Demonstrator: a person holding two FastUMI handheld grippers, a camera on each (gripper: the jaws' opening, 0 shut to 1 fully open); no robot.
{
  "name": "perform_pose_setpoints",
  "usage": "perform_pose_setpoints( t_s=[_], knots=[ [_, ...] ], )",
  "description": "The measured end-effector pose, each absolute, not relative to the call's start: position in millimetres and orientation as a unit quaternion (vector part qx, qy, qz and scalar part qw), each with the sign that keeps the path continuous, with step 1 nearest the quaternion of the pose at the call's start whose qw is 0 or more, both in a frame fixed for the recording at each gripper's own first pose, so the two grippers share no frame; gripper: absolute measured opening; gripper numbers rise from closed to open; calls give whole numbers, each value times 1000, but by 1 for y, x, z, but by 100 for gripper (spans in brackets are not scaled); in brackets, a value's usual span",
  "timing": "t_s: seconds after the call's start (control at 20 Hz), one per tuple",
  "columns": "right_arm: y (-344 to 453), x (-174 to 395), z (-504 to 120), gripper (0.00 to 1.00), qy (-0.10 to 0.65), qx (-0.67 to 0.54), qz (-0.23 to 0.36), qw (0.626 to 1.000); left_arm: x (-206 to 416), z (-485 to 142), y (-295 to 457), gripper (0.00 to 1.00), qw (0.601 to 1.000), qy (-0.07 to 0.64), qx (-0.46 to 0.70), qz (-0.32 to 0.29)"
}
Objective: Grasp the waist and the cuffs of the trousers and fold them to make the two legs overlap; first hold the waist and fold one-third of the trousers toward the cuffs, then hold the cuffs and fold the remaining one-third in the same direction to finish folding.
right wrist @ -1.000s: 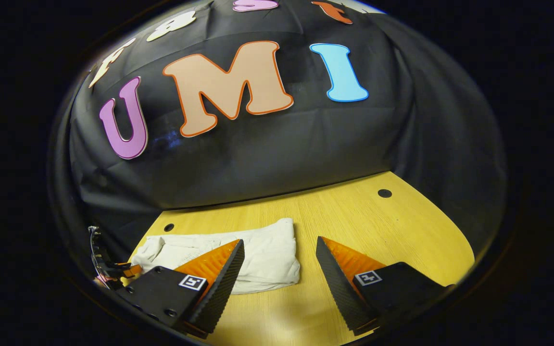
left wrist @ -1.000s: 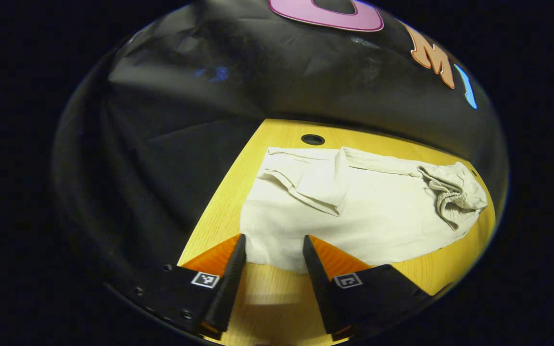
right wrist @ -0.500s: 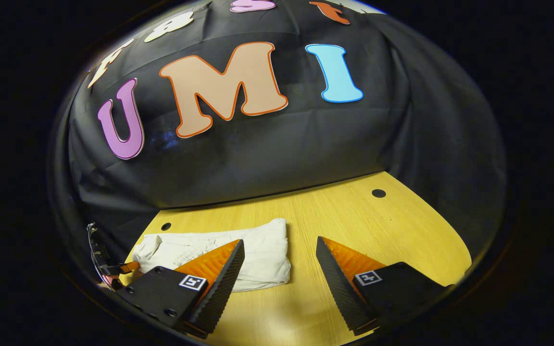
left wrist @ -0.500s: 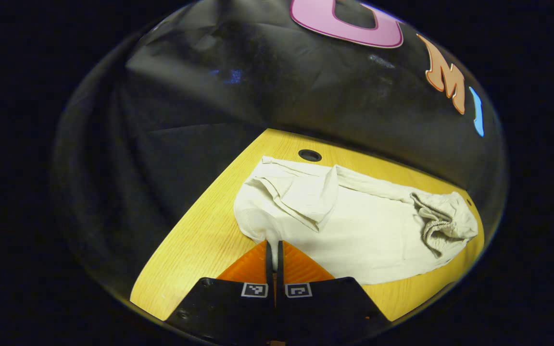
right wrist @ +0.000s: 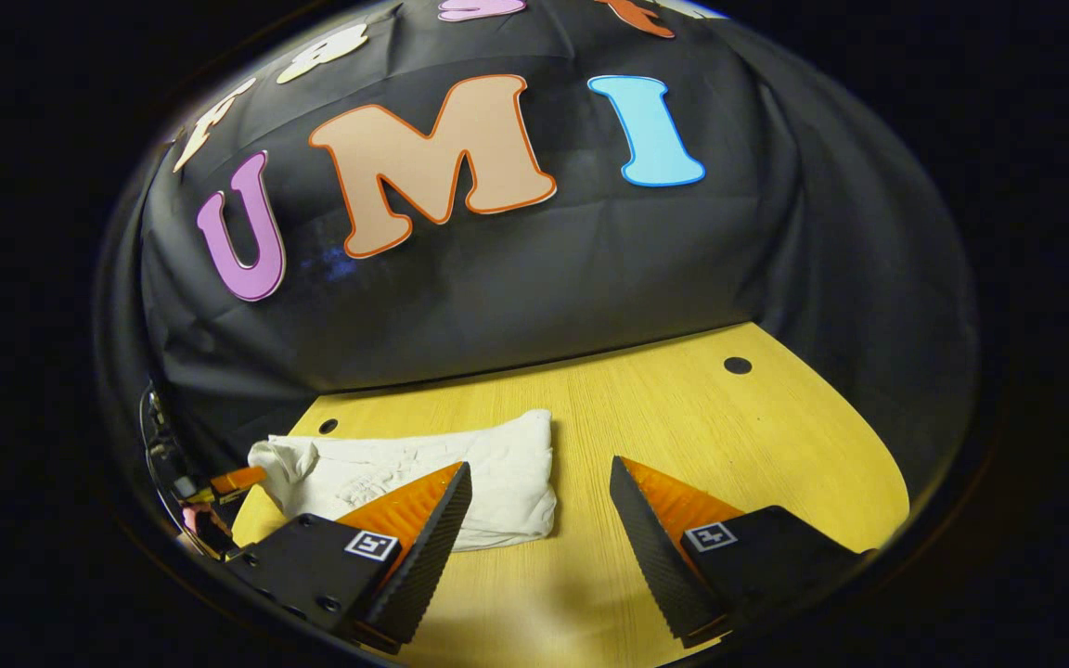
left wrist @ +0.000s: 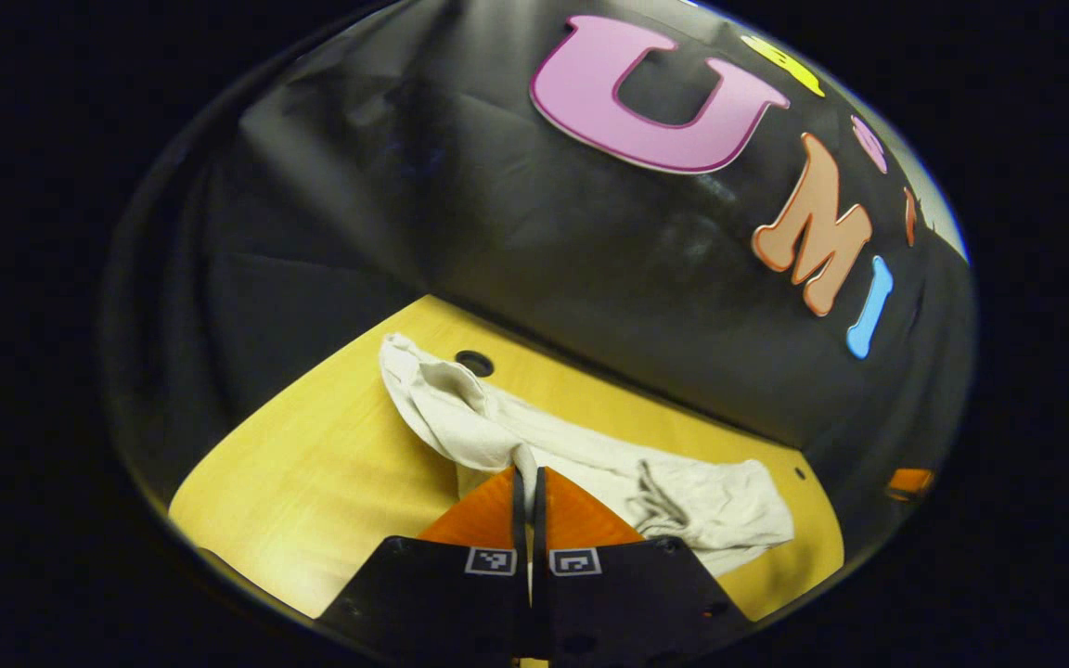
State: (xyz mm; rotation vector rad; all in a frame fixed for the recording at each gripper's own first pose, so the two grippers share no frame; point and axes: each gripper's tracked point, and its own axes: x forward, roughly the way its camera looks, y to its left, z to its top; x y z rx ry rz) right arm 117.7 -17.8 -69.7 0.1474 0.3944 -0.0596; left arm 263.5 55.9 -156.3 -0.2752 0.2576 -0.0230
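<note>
Wooden bench [right wrist: 683, 417] before the booth wall: cream trousers [left wrist: 590, 455] lie across it; my left gripper [left wrist: 527, 482] pinches their edge, my right gripper [right wrist: 539, 506] gapes above the bench.

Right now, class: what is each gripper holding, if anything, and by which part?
The left gripper is shut on the trousers, pinching the cloth at the cuff end, lifted off the table. The right gripper is open and holds nothing.

Left gripper view: rides my left gripper [left wrist: 527, 482], close over the trousers [left wrist: 590, 455], facing the booth wall.
Right gripper view: from my right gripper [right wrist: 539, 501], farther back.
Shared: trousers, table [right wrist: 683, 408].
</note>
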Motion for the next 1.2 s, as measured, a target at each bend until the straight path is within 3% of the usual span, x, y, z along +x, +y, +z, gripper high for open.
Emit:
perform_pose_setpoints(
  t_s=[0.5, 0.55, 0.6, 0.75, 0.95, 1.0, 1.05, 1.1, 1.2],
  knots=[
    [-41, 115, -85, 96, 220, 66, 26, 973, 277, -82, -149, 0, 976, 84, -109, -171],
    [-46, 114, -84, 92, 220, 69, 28, 973, 277, -83, -168, 0, 974, 90, -98, -183],
    [-50, 113, -84, 97, 221, 71, 29, 972, 277, -88, -184, 0, 973, 98, -86, -192],
    [-70, 110, -83, 92, 221, 71, 23, 973, 282, -119, -217, 0, 969, 129, -48, -203],
    [-88, 100, -82, 96, 222, 81, 12, 972, 280, -164, -253, 0, 960, 168, -16, -221],
    [-92, 97, -82, 91, 222, 79, 9, 972, 279, -172, -260, 3, 957, 177, -10, -229],
    [-95, 94, -81, 96, 222, 77, 6, 972, 276, -182, -264, 4, 955, 181, -7, -234],
    [-98, 92, -81, 96, 222, 75, 3, 972, 273, -188, -271, 10, 953, 184, -5, -241],
    [-98, 87, -81, 96, 222, 76, 2, 972, 265, -194, -276, 68, 951, 192, 2, -242]
  ],
)
